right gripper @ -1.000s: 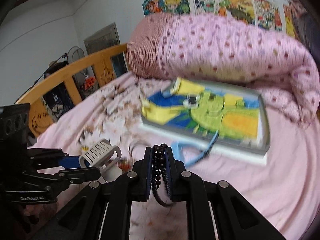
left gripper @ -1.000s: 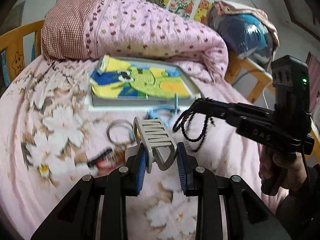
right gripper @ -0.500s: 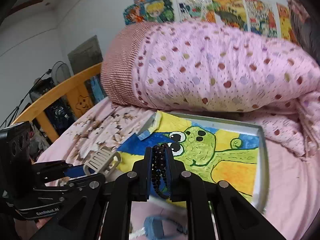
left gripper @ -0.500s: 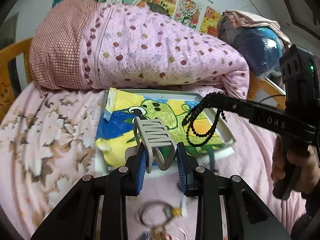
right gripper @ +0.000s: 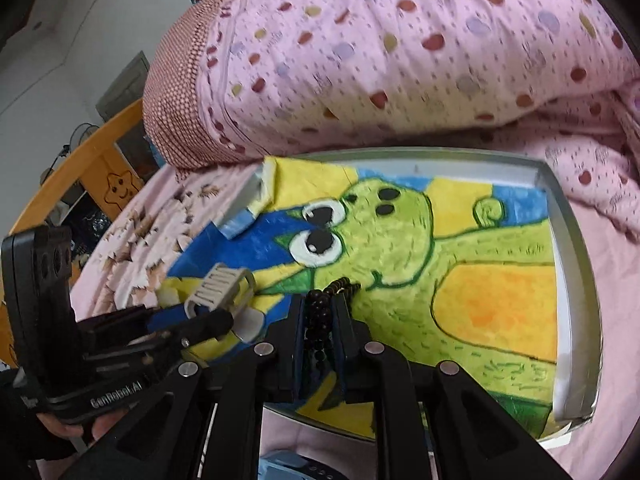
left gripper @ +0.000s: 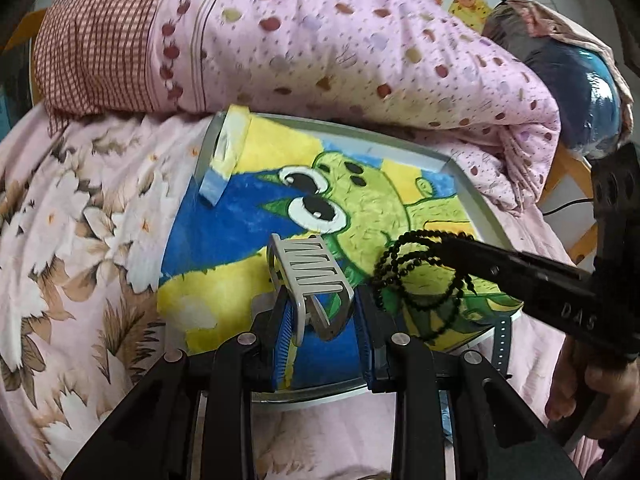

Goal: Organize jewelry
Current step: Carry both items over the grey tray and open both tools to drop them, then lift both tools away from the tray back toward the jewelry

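Both tools hovering over the tray

The left tool (left gripper: pixel 322 316) is gripping a grey plastic hair claw (left gripper: pixel 310 276); the right tool (right gripper: pixel 318 322) is clamping a black bead bracelet (right gripper: pixel 320 316) above the shallow grey frog-picture tray (right gripper: pixel 568 264).

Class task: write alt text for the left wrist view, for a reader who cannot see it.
The left gripper holds a grey hair claw clip over a tray lined with a green cartoon drawing. Beside it, the right gripper holds a black bead bracelet. A pink quilt lies behind.

Tray (right gripper: pixel 568 280) liner – green/yellow/blue cartoon; quilt (right gripper: pixel 400 60) pink w/ dots; beads (left gripper: pixel 416 276) blk; clip (left gripper: pixel 312 272) grey.
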